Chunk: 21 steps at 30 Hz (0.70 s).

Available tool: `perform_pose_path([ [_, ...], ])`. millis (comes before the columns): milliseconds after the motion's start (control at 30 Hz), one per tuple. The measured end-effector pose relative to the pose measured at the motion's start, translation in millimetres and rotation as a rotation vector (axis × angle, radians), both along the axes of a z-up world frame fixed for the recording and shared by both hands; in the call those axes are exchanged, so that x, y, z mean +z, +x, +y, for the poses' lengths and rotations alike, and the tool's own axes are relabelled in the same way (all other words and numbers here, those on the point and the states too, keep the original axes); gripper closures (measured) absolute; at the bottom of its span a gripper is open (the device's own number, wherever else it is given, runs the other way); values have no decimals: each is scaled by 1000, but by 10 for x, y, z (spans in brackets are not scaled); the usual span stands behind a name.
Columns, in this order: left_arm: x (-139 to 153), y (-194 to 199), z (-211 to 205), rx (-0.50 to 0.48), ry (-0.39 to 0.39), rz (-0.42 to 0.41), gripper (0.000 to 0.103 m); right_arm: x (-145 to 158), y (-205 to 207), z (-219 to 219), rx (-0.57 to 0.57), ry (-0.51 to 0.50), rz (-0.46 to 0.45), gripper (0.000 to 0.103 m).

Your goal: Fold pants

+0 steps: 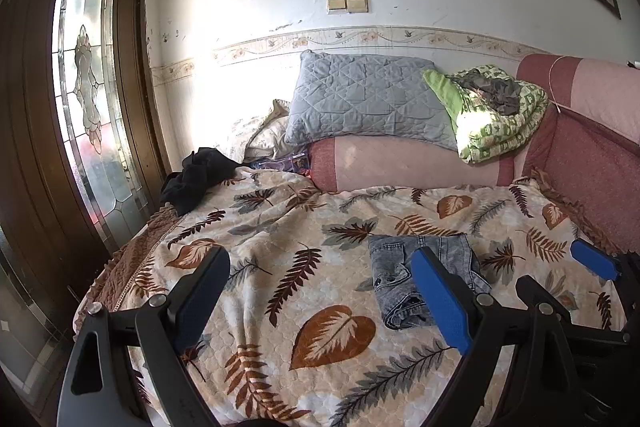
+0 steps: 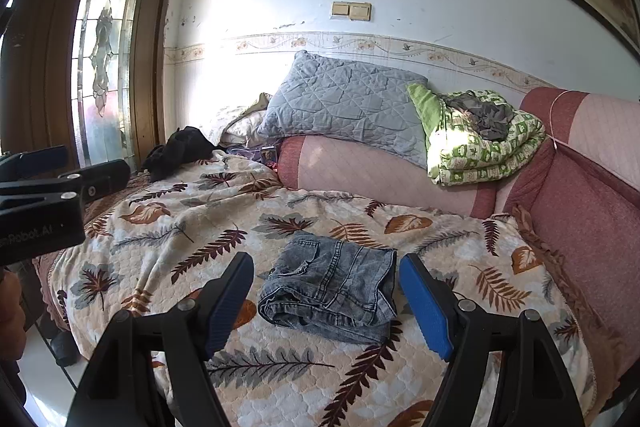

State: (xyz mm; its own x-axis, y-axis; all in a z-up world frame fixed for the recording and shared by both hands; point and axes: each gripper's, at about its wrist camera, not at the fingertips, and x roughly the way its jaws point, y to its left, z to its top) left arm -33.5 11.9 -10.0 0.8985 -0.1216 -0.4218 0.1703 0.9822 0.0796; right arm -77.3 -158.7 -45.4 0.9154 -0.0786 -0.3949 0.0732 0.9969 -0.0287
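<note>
Looking along the left gripper (image 1: pixel 320 291), the camera showed its jaws spread wide with nothing between the pads, hanging above a leaf-patterned blanket (image 1: pixel 280 227) that covered the bed. The folded jeans (image 1: pixel 404 283) lay on that blanket toward the right, partly hidden behind the gripper's blue right-hand pad (image 1: pixel 440 299). At the far right edge the right gripper (image 1: pixel 560 275) showed a blue pad and a black arm beside the jeans. Farther back a grey pillow (image 1: pixel 360 103) and a green quilt (image 1: pixel 496 119) rested on a pink bolster (image 1: pixel 400 163) against the wall. A heap of black clothing (image 1: pixel 196 175) sat at the blanket's far left corner, near a wooden door with patterned glass (image 1: pixel 84 87).

In the right wrist view, the right gripper (image 2: pixel 326 303) was held wide open and empty, its two pads standing either side of the jeans (image 2: pixel 332 291) without touching them. The jeans lay as a compact folded bundle in the middle of the blanket (image 2: pixel 160 227). The left gripper (image 2: pixel 60 167) showed at the left edge, well apart from the jeans. The pillow (image 2: pixel 340 103), quilt (image 2: pixel 480 147), bolster (image 2: pixel 380 179) and black clothing (image 2: pixel 180 151) lay beyond.
</note>
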Motion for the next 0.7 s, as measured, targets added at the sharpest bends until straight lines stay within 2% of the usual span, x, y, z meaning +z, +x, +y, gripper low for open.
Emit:
perform_pose_path([
  [700,-24,63,62,-14,-35,8,11,-67,123,98,17,-15,20,25],
])
